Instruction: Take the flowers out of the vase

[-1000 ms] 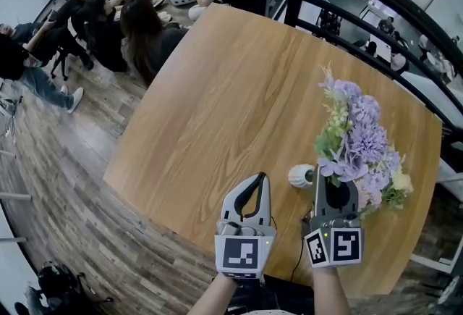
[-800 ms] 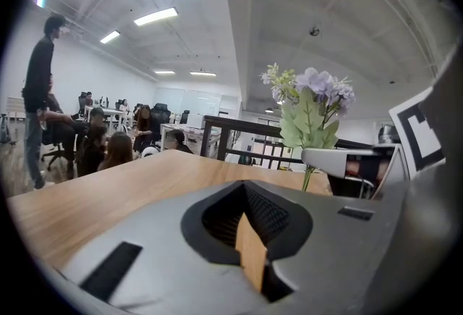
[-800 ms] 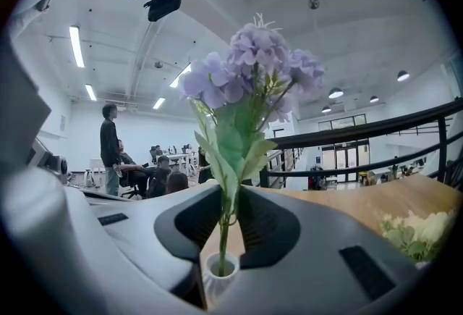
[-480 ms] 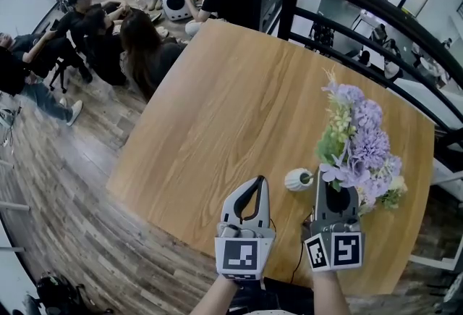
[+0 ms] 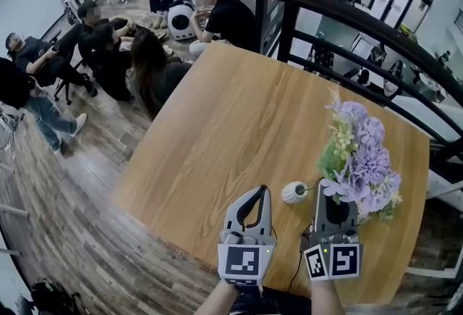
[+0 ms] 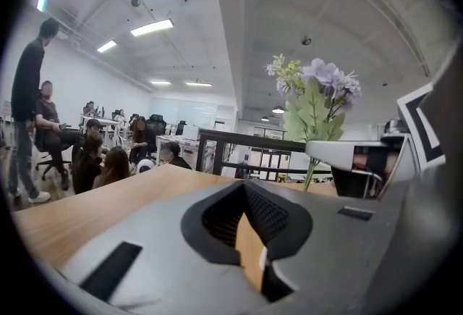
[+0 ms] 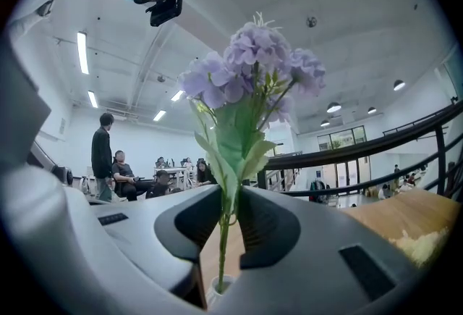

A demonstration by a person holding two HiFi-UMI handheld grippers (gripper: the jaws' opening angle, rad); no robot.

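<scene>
A bunch of purple and pale yellow flowers (image 5: pixel 359 158) with green leaves rises over the right side of the round wooden table (image 5: pixel 217 125). My right gripper (image 5: pixel 329 190) is shut on its green stems (image 7: pixel 223 234) just above the small white ribbed vase (image 5: pixel 294 192). In the right gripper view the stems still run down into the white vase mouth (image 7: pixel 217 290), and the blooms (image 7: pixel 253 74) tower overhead. My left gripper (image 5: pixel 260 192) hovers just left of the vase, shut, with nothing held. The left gripper view shows its tips (image 6: pixel 244 185) meeting and the flowers (image 6: pixel 311 96) to the right.
Several people (image 5: pixel 137 53) sit on the wooden floor beyond the table's far left edge. A black railing (image 5: pixel 347 24) runs behind the table at the back right. A thin dark cable (image 5: pixel 296 263) hangs between the two grippers near the table's front edge.
Both grippers have risen a little. The bunch of flowers has come up with the right gripper, and the vase now looks smaller and farther below.
</scene>
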